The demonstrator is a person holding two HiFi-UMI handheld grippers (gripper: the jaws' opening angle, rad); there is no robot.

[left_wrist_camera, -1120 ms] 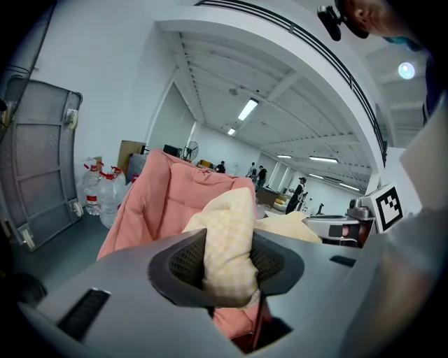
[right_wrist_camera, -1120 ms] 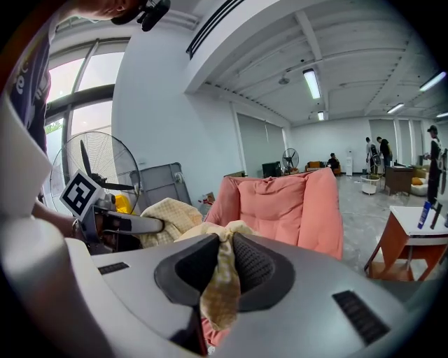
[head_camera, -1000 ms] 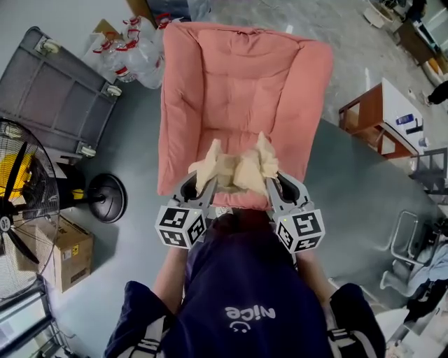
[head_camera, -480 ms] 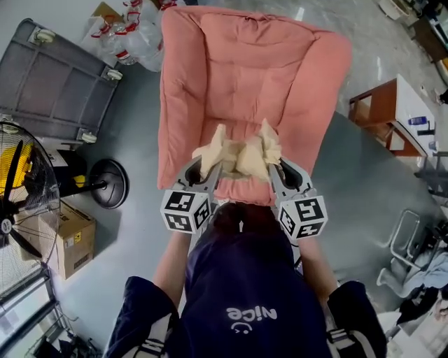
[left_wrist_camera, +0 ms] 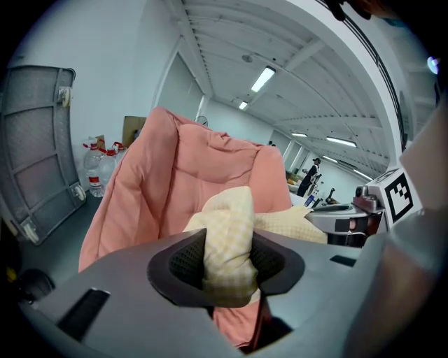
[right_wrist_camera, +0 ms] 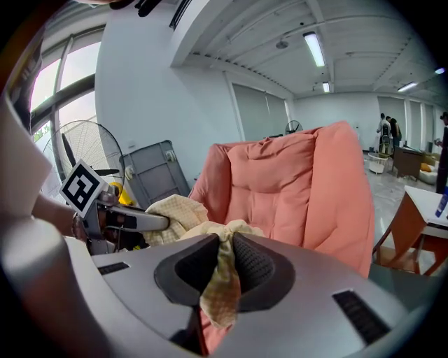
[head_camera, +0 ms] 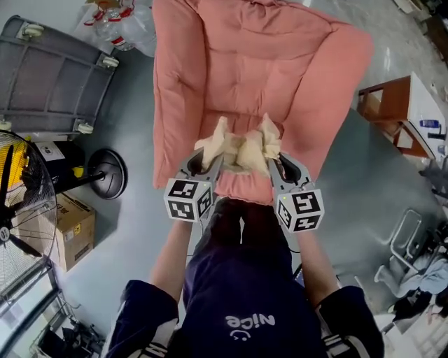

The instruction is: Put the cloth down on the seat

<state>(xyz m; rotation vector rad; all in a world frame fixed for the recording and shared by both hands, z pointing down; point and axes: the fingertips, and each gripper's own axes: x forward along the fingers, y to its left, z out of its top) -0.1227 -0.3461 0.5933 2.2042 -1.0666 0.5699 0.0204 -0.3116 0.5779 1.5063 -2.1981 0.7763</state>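
Observation:
A pale yellow checked cloth [head_camera: 239, 147] hangs bunched between both grippers over the front of the seat of a pink padded armchair [head_camera: 255, 63]. My left gripper [head_camera: 210, 155] is shut on the cloth's left end [left_wrist_camera: 227, 248]; a thick fold fills its jaws. On the other end [right_wrist_camera: 222, 276], my right gripper [head_camera: 271, 155] is shut, with a thin tail hanging below its pads. The two grippers sit side by side, close together, just above the seat's front edge [head_camera: 241, 189].
A grey wheeled cart [head_camera: 59, 84] and water bottles [head_camera: 115, 17] stand left of the chair. A fan [head_camera: 17, 210] with a round black base [head_camera: 105, 173] and a cardboard box [head_camera: 70, 227] lie further left. A wooden side table [head_camera: 399, 112] stands on the right.
Both grippers have sunk and moved forward with the cloth, from before the seat's front edge to over it. The chair now looks larger and nearer. The grip on the cloth is unchanged.

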